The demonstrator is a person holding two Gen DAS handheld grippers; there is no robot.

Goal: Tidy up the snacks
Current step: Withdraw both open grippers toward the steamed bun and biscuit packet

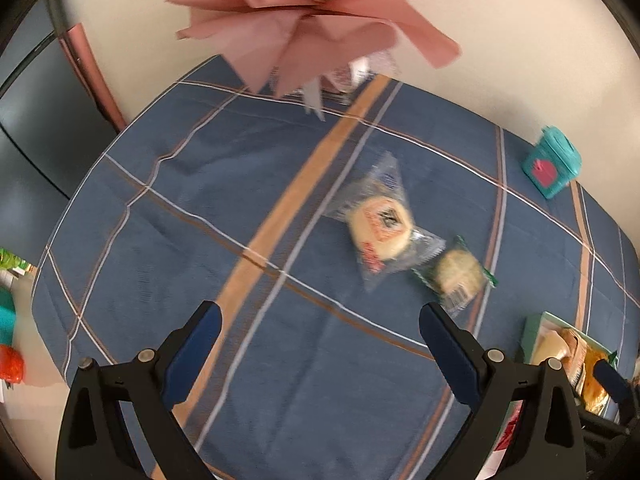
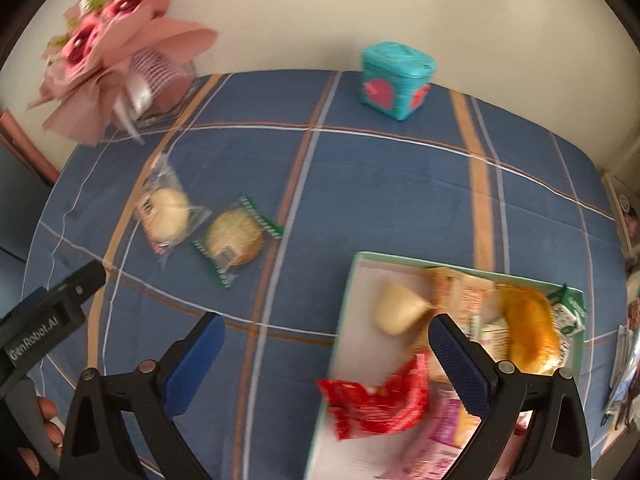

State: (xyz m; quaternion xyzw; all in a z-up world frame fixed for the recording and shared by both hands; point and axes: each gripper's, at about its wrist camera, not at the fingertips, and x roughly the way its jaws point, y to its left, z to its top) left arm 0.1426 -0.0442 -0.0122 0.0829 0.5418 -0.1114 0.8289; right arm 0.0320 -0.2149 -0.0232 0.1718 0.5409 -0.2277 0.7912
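Observation:
Two wrapped snacks lie side by side on the blue checked tablecloth: a pale round bun in clear wrap [image 1: 380, 224] [image 2: 166, 212] and a round cake in a green-edged wrapper [image 1: 458, 274] [image 2: 236, 238]. A pale green tray [image 2: 344, 312] [image 1: 534, 330] holds several snacks, among them a red packet [image 2: 376, 402] over its near-left edge and an orange bun [image 2: 528, 332]. My left gripper [image 1: 320, 320] is open and empty, short of the two snacks. My right gripper [image 2: 326, 330] is open and empty above the tray's left edge.
A pink paper bouquet [image 1: 312, 20] [image 2: 116, 52] stands at the table's back. A teal box with pink shapes [image 1: 552, 166] [image 2: 394, 80] sits by the wall. The left gripper's body [image 2: 52, 312] shows at the right view's left edge.

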